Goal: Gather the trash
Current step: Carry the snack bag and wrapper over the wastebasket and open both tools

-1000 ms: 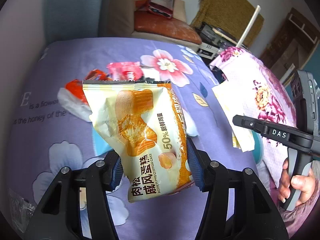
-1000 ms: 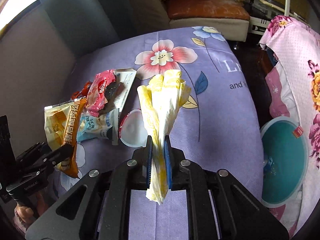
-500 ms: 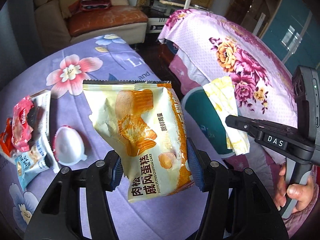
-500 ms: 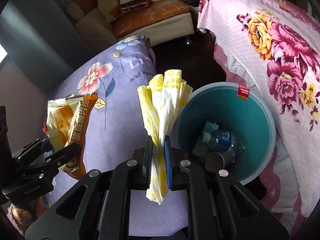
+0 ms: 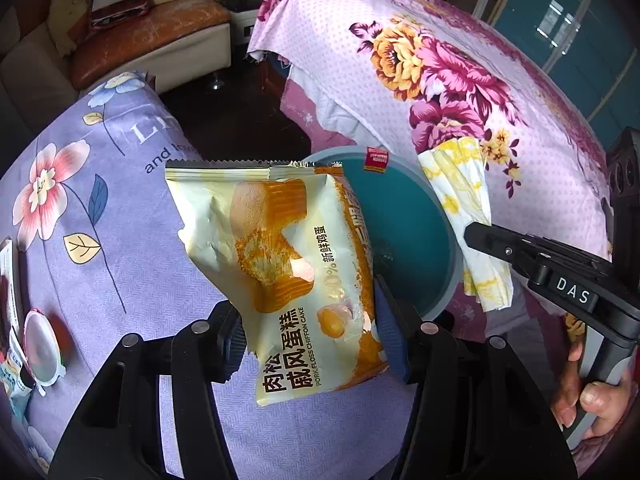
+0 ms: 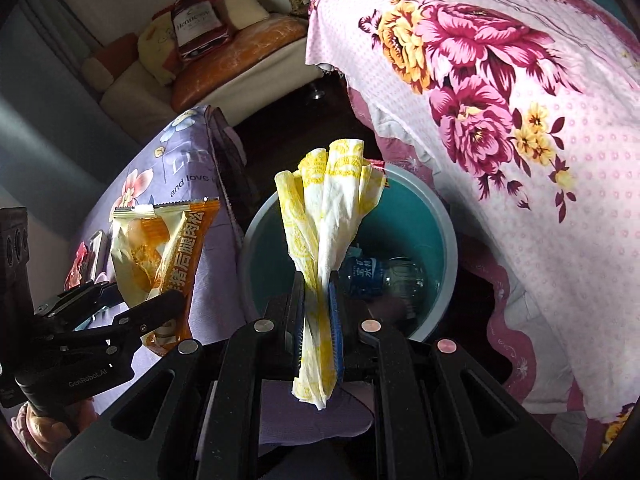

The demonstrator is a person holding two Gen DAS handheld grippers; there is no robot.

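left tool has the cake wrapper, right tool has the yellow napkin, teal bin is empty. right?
One error: the teal bin isn't empty. The right wrist view shows a plastic bottle lying inside. Otherwise correct: left tool holds the cake wrapper, right tool the yellow napkin.

Both grippers are matte black, with silver round screws and blue-lined fingers (image 5: pixel 390 332); the right gripper (image 5: pixel 486 232) is marked "DAS", the left gripper (image 6: pixel 160 304) "GenRobot.AI".

Your bin (image 6: pixel 448 236) mouth lies open below; pink cloth (image 6: pixel 520 120) crowds its right rim, purple-covered worktop (image 5: pixel 100 220) its left.
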